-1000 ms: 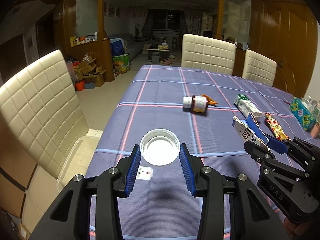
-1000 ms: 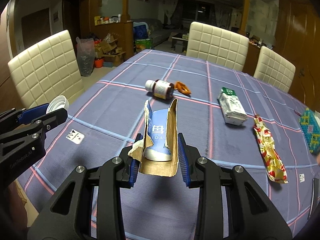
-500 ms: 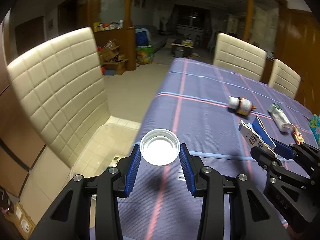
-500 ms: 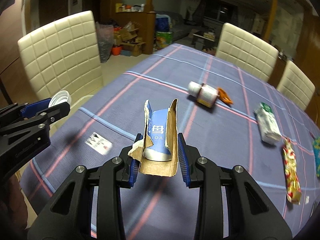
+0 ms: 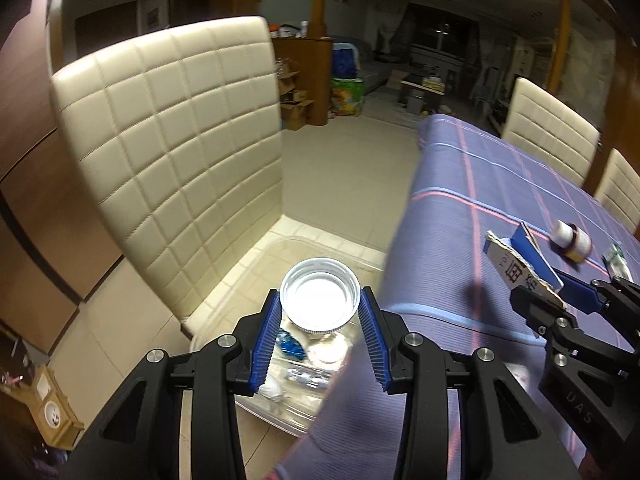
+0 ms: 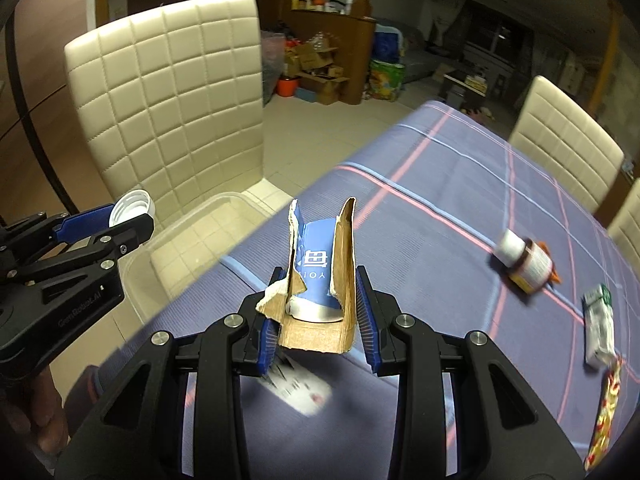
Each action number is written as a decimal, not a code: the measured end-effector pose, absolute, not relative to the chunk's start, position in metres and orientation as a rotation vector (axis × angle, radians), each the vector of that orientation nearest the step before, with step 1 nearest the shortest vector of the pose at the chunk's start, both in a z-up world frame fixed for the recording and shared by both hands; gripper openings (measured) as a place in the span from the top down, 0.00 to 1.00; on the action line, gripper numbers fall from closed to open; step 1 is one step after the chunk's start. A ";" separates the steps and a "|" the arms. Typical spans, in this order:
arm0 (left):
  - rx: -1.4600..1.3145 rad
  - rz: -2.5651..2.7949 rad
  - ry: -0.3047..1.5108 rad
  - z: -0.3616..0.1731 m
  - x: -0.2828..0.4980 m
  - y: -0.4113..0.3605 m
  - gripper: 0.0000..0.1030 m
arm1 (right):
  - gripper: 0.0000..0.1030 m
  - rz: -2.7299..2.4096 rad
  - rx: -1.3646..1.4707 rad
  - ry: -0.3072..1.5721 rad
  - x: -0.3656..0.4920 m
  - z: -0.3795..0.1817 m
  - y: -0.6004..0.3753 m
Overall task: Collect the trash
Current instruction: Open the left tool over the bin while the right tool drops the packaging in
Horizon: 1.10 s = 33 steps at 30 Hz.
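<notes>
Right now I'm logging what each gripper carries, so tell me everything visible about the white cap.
The white cap is a round, ribbed-edged plastic lid, its hollow side facing the camera. The left gripper pinches it between blue pads, in the air above the clear plastic bin on the chair seat. Only the pads touch it.

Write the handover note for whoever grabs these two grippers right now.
Left gripper: shut on the white cap, held above the clear plastic bin on the floor beside the cream chair. The bin already holds some trash.
Right gripper: shut on the torn blue carton, above the table edge, short of the bin.
Left on the tablecloth: pill bottle with an orange scrap behind it, green-and-white pack, red-and-yellow wrapper, small printed card.
Next, likely: drop the cap, then the carton, then fetch the rest.
</notes>
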State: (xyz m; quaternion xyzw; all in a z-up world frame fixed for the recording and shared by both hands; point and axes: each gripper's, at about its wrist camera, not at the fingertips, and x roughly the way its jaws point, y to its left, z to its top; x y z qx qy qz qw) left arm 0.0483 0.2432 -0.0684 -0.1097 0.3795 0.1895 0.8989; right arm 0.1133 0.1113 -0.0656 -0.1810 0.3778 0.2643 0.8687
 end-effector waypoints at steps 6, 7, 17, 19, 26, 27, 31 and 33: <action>-0.254 0.429 0.802 -0.079 0.053 0.266 0.62 | 0.65 0.582 -0.418 0.792 0.120 -0.070 0.140; -0.256 0.431 0.804 -0.079 0.053 0.267 0.62 | 0.65 0.587 -0.427 0.791 0.120 -0.071 0.146; -0.278 0.439 0.822 -0.092 0.059 0.285 0.61 | 0.65 0.606 -0.440 0.791 0.128 -0.074 0.171; -0.283 0.438 0.828 -0.095 0.061 0.288 0.61 | 0.65 0.603 -0.439 0.789 0.129 -0.073 0.172; -0.287 0.421 0.833 -0.100 0.065 0.292 0.27 | 0.65 0.593 -0.439 0.804 0.135 -0.077 0.175; -0.283 0.428 0.830 -0.101 0.065 0.293 0.25 | 0.65 0.593 -0.440 0.807 0.135 -0.078 0.176; -0.295 0.455 0.841 -0.107 0.061 0.303 0.24 | 0.65 0.597 -0.449 0.818 0.135 -0.082 0.180; -0.305 0.471 0.846 -0.110 0.056 0.311 0.24 | 0.65 0.604 -0.455 0.821 0.134 -0.084 0.183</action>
